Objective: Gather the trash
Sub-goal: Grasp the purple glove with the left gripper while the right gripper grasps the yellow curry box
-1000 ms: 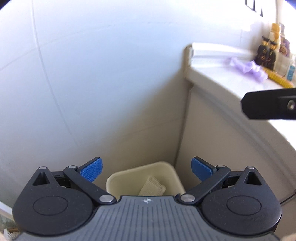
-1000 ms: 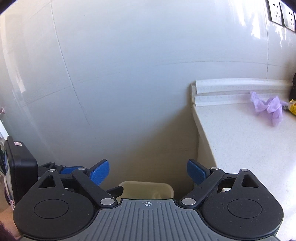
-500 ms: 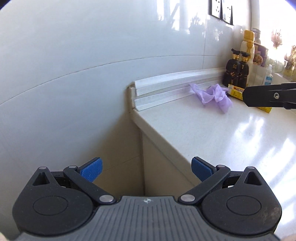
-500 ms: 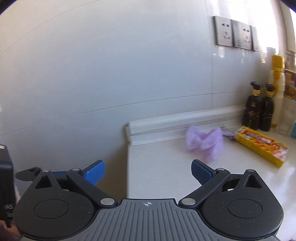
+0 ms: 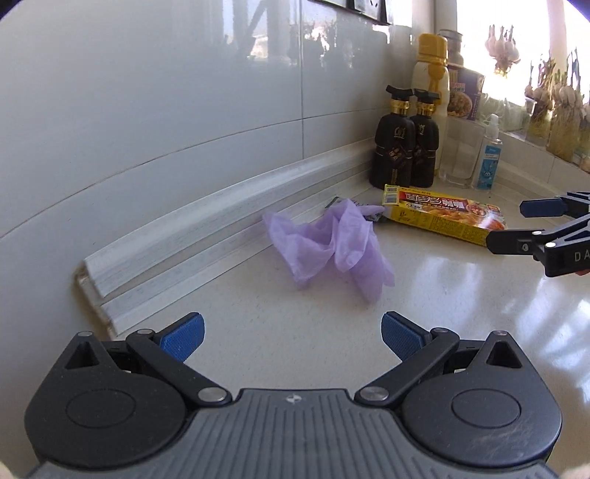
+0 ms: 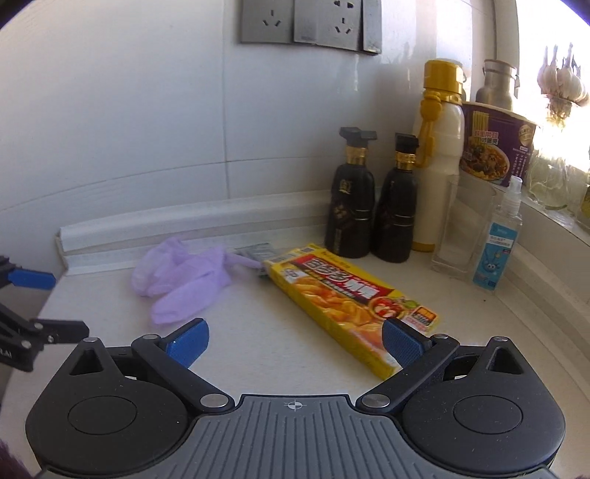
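Observation:
A crumpled purple glove [image 5: 332, 243] [image 6: 184, 280] lies on the white counter [image 5: 287, 331] near the backsplash. Beside it rests a flat yellow curry box [image 5: 442, 217] [image 6: 354, 306], and a small dark wrapper [image 6: 258, 254] pokes out between the two. My left gripper [image 5: 291, 335] hovers open in front of the glove with nothing between its blue pads. My right gripper [image 6: 295, 341] is open too, low over the near end of the yellow box; its right pad overlaps the box edge in the picture. Each gripper shows at the other view's edge.
Two black sauce bottles [image 6: 372, 206], a cream bottle with a gold cap [image 6: 438, 154], a noodle cup [image 6: 497, 143], a clear glass [image 6: 461, 228] and a small spray bottle [image 6: 497, 243] crowd the back right corner. Wall sockets [image 6: 309, 22] sit above. The counter's left end drops off past the white trim [image 5: 121, 272].
Both grippers swung right from the beige bin beside the cabinet to above the counter. The glove and yellow box now lie close in front. The right jaws widened slightly.

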Tool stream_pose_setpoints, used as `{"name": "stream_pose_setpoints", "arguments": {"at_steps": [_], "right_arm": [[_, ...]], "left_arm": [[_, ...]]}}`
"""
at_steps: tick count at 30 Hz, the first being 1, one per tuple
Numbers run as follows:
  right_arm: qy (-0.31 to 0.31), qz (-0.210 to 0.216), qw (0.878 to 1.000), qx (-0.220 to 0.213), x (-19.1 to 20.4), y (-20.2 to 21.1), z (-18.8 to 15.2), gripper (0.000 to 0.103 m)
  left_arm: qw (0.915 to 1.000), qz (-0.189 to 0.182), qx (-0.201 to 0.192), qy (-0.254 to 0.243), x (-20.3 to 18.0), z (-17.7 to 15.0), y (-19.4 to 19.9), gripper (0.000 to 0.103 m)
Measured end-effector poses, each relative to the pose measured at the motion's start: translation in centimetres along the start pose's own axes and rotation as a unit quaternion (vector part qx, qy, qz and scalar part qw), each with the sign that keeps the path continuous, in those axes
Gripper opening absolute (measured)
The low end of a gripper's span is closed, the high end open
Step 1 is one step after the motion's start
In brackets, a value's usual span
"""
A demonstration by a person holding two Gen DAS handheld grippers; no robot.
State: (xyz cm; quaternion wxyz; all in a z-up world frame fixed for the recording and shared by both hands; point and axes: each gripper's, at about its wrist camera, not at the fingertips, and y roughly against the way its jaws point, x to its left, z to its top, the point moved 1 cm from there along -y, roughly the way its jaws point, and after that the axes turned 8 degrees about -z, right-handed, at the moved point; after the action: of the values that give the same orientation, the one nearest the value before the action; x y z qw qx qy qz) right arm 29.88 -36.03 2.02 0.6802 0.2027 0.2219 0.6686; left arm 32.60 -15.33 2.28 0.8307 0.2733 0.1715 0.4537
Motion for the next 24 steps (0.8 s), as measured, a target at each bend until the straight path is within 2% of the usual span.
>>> {"name": "stream_pose_setpoints", "arguments": {"at_steps": [5,10,15,24], "right_arm": [[0.026,-0.007,1.000,0.010,-2.2,-2.8,-0.2,0.101],[0.042,-0.023,0.999,0.014,-3.2,-4.8,-0.3,0.101],[0.035,-0.018,0.999,0.031,-3.8,-6.4,0.0,0.101],[0.055,-0.031,0.997,0.042,-3.8,-7.7,-0.2,0.102]], "left_arm": [[0.9993,-0.017,0.003,-0.034,-0.8,1.2,-2.2,0.102],[0.9985,-0.033,0.008,-0.044,-1.2,1.7,-3.9,0.102],[0.9985,-0.041,0.015,-0.033,-1.3,1.9,-5.2,0.098],[0.9977,-0.067,0.001,0.010,-1.5,2.8,-6.6,0.088]]}}
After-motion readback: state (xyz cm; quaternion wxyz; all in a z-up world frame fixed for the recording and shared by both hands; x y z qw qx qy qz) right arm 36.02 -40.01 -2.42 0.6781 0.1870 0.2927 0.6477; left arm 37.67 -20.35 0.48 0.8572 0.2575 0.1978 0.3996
